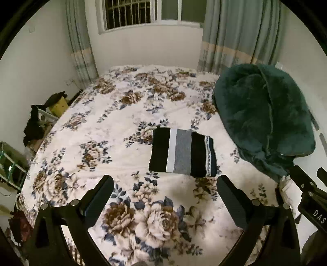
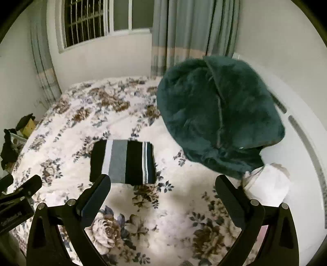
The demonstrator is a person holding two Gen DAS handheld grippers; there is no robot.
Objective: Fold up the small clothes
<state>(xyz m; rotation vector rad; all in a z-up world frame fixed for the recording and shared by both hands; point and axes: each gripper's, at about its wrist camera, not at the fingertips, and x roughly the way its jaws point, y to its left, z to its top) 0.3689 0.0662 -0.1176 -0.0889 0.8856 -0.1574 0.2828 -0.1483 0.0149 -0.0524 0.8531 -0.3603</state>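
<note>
A small garment (image 1: pixel 182 152) lies folded into a neat rectangle on the floral bedspread (image 1: pixel 114 114), with black, white and grey stripes and a patterned edge. It shows in the right wrist view too, the folded garment (image 2: pixel 123 162) sitting just beyond my right gripper's left finger. My left gripper (image 1: pixel 165 184) hovers open over the bed, nearer than the garment, nothing between its fingers. My right gripper (image 2: pixel 163 183) is open and holds nothing. Part of the right gripper (image 1: pixel 310 192) appears at the right edge of the left wrist view.
A bulky dark green plush blanket (image 1: pixel 263 114) is heaped at the bed's right side, beside the garment. A white cloth (image 2: pixel 269 184) lies below it. Boxes and dark clothing (image 1: pixel 36 122) sit off the bed's left edge. Curtains and a barred window (image 1: pixel 143 12) back the room.
</note>
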